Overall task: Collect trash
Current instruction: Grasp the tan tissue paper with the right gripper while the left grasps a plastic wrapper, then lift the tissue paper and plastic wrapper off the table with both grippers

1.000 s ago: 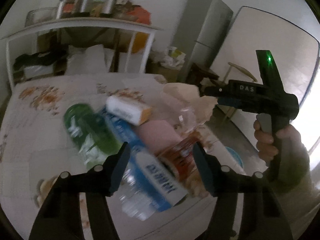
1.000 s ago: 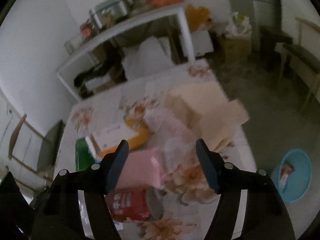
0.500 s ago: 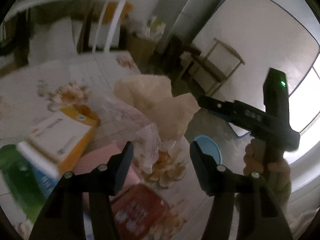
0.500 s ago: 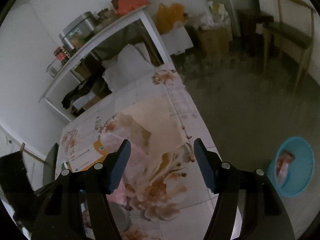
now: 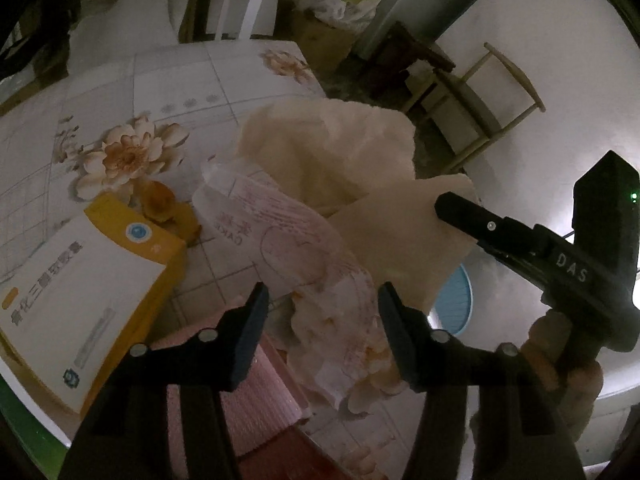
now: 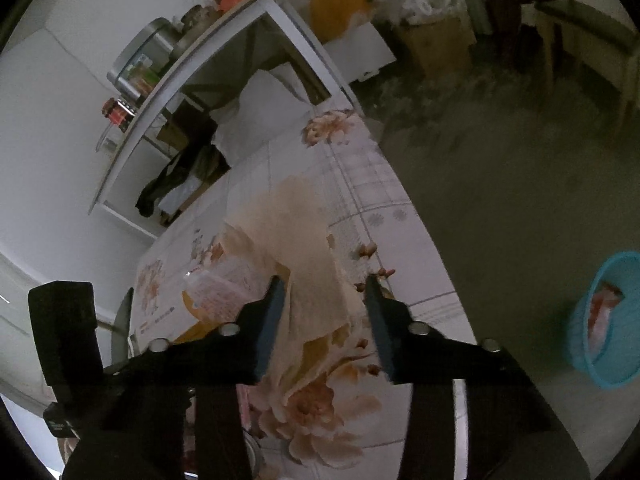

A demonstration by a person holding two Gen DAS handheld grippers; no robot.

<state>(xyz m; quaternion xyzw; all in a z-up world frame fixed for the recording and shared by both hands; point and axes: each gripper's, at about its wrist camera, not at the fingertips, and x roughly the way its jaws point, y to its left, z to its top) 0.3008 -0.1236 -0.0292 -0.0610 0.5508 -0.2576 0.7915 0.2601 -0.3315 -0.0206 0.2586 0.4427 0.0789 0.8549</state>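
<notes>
Change: both grippers swung off the bottles onto the paper pile.
Right gripper (image 6: pixel 325 312): closing round tan paper (image 6: pixel 308 264), not clamped.
Left gripper (image 5: pixel 322 312): closing over wrapper (image 5: pixel 288 236), loose.

Bench (image 5: pixel 168 76) under a pale cloth printed with grid lines and peach flowers. On it: crumpled beige paper (image 5: pixel 332 152) near the far right edge; clear printed wrapper (image 5: pixel 280 220) touching it; white-and-yellow box (image 5: pixel 88 300) at left; pink packet (image 5: pixel 256 396) nearest the camera. Floor (image 6: pixel 520 200) grey, carrying a blue basket (image 6: pixel 592 344) well apart from the bench.
</notes>
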